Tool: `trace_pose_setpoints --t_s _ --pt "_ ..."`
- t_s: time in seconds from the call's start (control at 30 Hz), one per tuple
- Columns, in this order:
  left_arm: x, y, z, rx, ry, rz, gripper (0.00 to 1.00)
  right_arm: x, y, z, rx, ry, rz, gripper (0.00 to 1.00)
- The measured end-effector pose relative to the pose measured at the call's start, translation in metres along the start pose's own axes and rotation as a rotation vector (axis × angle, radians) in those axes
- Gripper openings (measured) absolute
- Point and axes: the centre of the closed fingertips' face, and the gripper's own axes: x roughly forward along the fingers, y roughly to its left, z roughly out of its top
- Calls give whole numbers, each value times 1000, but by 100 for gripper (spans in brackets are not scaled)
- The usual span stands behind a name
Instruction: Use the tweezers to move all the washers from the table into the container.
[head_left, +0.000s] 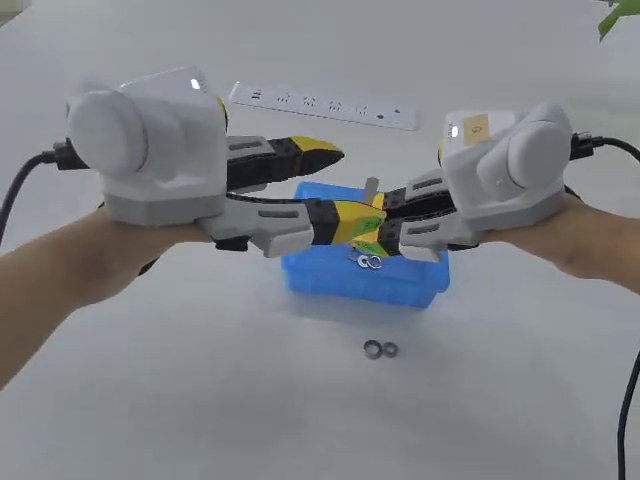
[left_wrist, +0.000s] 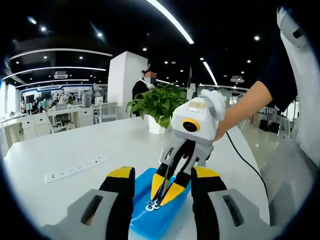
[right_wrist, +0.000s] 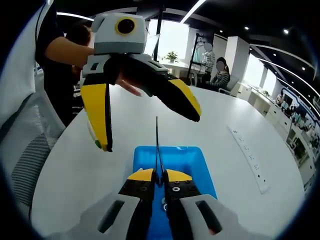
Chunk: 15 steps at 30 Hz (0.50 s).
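Right gripper (right_wrist: 160, 176) clamps thin metal tweezers (right_wrist: 157, 145) over blue plastic container (head_left: 340, 283); left gripper (left_wrist: 163, 172) gapes; two silver washers (head_left: 381, 349) lie nearer.

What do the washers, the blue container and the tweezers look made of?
The washers: metal by the look, small grey rings with a dull shine. The container: probably plastic, uniform bright blue, smooth matte walls. The tweezers: thin dark blades, likely metal, though too slim here to be sure of the finish.
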Motion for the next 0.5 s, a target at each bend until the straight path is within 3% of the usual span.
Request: trace_pose_setpoints --t_s 0.1,0.2,0.33,0.5 --pt "4 -4 0 6 7 -49 41 -1 0 0 -3 1 3 8" --pt "5 -5 1 25 6 -67 28 0 0 -1 -1 2 4 8" --pt "7 -9 1 38 14 -101 24 0 1 -1 4 1 6 8" --pt "6 -18 7 17 -7 -162 9 0 4 0 3 -2 17 8"
